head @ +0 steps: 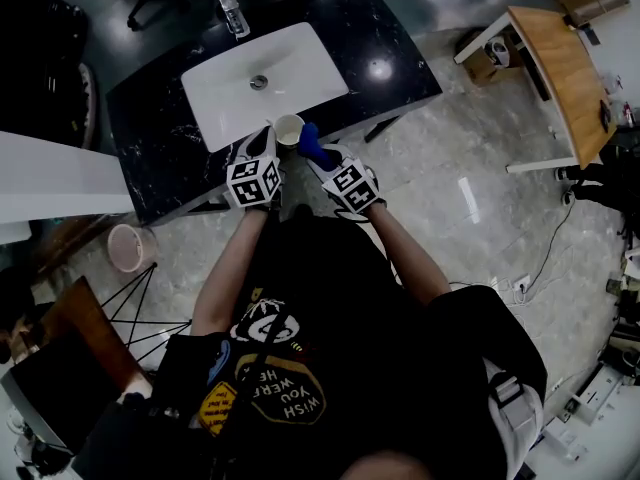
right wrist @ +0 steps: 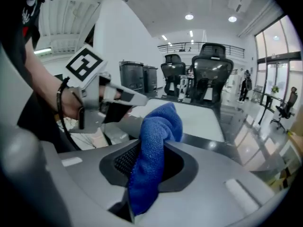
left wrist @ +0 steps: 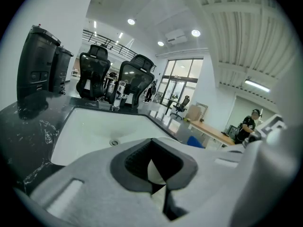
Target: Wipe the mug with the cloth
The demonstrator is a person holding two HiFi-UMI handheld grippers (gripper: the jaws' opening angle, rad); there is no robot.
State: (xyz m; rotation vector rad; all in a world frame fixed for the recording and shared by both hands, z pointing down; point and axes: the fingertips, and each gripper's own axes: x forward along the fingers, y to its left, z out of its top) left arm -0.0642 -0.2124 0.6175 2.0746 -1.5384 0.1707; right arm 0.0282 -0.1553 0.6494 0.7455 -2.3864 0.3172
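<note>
A cream mug (head: 288,128) hangs at the front edge of the sink counter, with my left gripper (head: 273,143) shut on it. In the left gripper view only a pale sliver of the mug (left wrist: 155,171) shows between the closed jaws. My right gripper (head: 322,158) is just right of the mug and is shut on a blue cloth (head: 312,147). In the right gripper view the cloth (right wrist: 152,150) bunches up out of the jaws, its top pointing toward the left gripper (right wrist: 118,109). The cloth sits right beside the mug; whether they touch I cannot tell.
A white sink basin (head: 262,83) is set in a black marble counter (head: 160,138), with a bottle (head: 232,13) behind it. A wooden table (head: 565,68) stands at the right, a pink bin (head: 128,246) on the floor at the left. Black canisters (left wrist: 40,65) and office chairs (left wrist: 135,77) line the counter's far side.
</note>
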